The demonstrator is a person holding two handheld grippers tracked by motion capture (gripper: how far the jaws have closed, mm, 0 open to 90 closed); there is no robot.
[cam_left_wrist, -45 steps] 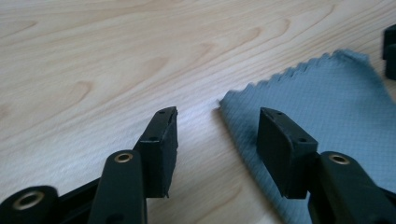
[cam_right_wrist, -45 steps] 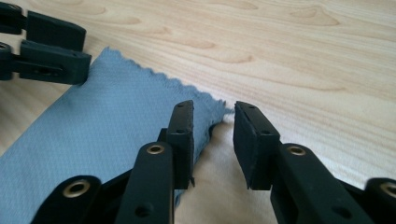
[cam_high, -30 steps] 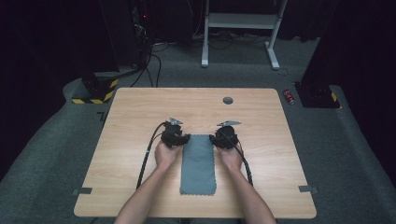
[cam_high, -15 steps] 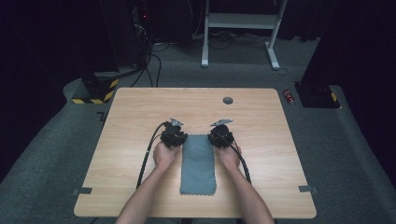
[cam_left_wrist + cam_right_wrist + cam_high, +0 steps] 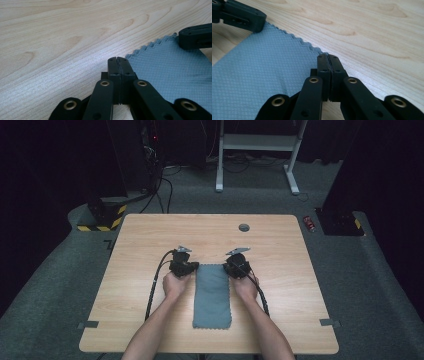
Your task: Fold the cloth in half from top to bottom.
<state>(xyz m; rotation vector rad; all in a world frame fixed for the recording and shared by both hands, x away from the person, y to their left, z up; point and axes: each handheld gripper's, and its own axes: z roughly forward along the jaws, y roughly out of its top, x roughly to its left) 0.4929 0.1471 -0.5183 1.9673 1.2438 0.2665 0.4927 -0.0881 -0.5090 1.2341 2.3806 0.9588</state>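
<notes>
A grey-blue cloth [image 5: 212, 296] with zigzag-cut edges lies flat on the wooden counter [image 5: 150, 235], lengthwise toward the person, between the two forearms in the near half of the counter. Its two far corners are where the claws sit. The left claw [image 5: 117, 59] is at the cloth's far left corner, its jaws having just been closing and now pressed together; in the left gripper view the cloth's corner reaches right up to the tips, so the jaws seem to pinch its edge, though the cloth between the pads is hidden. The right claw [image 5: 328, 56] is at the far right corner, its jaws likewise just closed tight, with the scalloped corner running in at the tips. Each gripper view also shows the other claw resting at the opposite corner. A small dark round fitting [image 5: 244, 227] sits in the counter farther back, well apart from the cloth.
</notes>
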